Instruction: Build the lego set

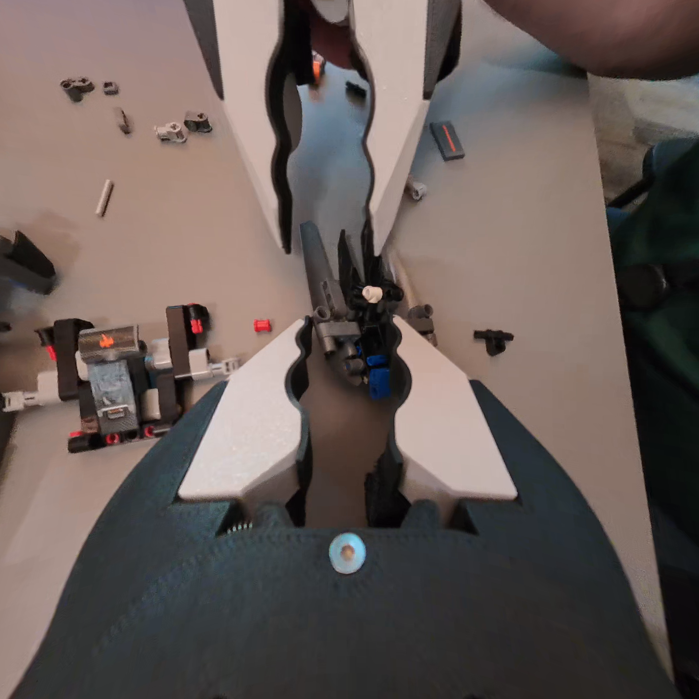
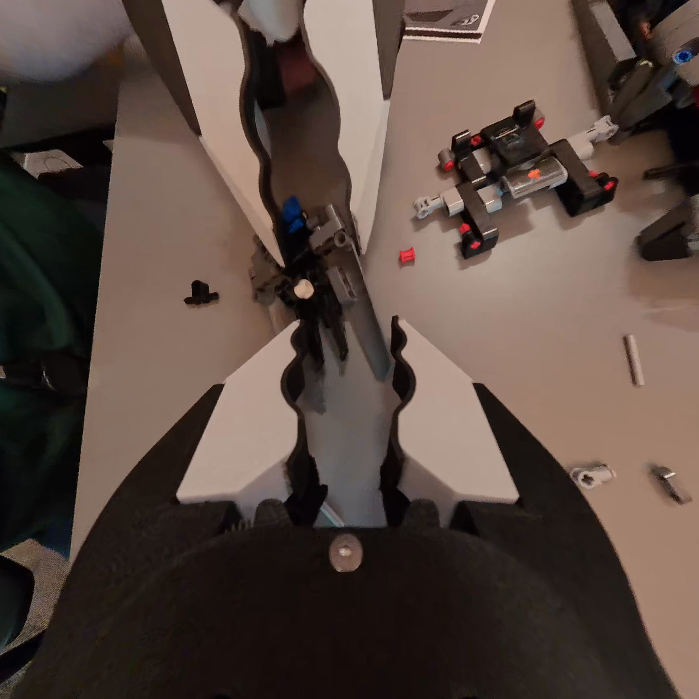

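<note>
facing each other tip to tip over a pale table (image 1: 159,242), with a small lego sub-assembly (image 1: 355,333) of dark grey, black and blue pieces caught between. left gripper (image 1: 350,333) closed part-way on the blue and grey end of the sub-assembly, fingers pressing its sides, a wide gap left further back. right gripper (image 2: 346,329) meeting the other end, black spikes and a long grey panel lying between its fingers; cannot tell whether actually clamped or only around them. small white pin (image 2: 302,290) sticking out of the black middle. larger lego build (image 2: 525,177), black and grey with red pins and an orange mark, lying flat on the table, well apart. loose red bush (image 2: 407,256) between it and the grippers. black connector (image 2: 200,293) alone near the table edge. scattered grey pieces (image 1: 172,132) and a light grey axle (image 1: 104,197) further out.
</note>
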Available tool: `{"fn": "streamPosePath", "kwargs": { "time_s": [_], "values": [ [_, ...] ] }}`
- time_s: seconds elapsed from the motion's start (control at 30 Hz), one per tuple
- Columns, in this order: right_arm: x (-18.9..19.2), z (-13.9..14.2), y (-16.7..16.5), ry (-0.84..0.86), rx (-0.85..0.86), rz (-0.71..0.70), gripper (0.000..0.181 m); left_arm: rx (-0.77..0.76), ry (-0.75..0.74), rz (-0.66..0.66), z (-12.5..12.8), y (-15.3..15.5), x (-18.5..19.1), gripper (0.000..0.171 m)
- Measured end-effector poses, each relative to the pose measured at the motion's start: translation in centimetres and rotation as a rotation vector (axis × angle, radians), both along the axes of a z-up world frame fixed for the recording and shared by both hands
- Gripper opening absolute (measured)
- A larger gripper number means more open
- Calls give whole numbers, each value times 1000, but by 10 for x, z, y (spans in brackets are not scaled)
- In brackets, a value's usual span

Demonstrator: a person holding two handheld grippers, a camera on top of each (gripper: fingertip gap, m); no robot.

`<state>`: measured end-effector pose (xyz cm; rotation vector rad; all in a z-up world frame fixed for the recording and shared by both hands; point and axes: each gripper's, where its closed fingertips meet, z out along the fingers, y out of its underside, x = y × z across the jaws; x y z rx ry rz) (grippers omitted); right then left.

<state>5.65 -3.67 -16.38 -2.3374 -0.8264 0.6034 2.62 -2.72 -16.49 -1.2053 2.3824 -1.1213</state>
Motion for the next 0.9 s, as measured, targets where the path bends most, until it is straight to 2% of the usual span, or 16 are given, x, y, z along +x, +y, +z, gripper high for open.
{"fn": "streamPosePath", "kwargs": {
  "time_s": [0.07, 0.17, 0.27, 0.33, 0.43, 0.53, 0.7, 0.8, 0.9],
  "values": [
    [3, -2, -2, 5, -1, -5, 40, 28, -3, -59, 0, 4, -1, 37],
    [8, -6, -5, 3, -1, -20, 35, 29, 15, -34, 2, 10, 1, 45],
    [6, 0, -4, 70, 20, -31, 31, 33, 15, 70, 4, 14, 0, 46],
    [10, -2, -2, 75, 8, -51, 28, 24, 31, 197, 4, 22, 0, 45],
    [7, -5, -2, 128, -33, -48, 28, -1, 59, 249, -1, 19, -5, 48],
    [3, -8, -6, 130, -58, -29, 21, -72, 70, 228, -2, 11, -7, 36],
    [0, -10, -9, 189, -105, -31, 1, -70, 44, 195, 0, 6, -6, 32],
    [-3, -8, -11, 229, -107, -12, 0, -47, -14, 171, 3, 5, -5, 29],
    [-8, 0, -13, 284, -89, 12, 0, -85, -71, 165, 11, 3, -4, 30]
  ]
}}
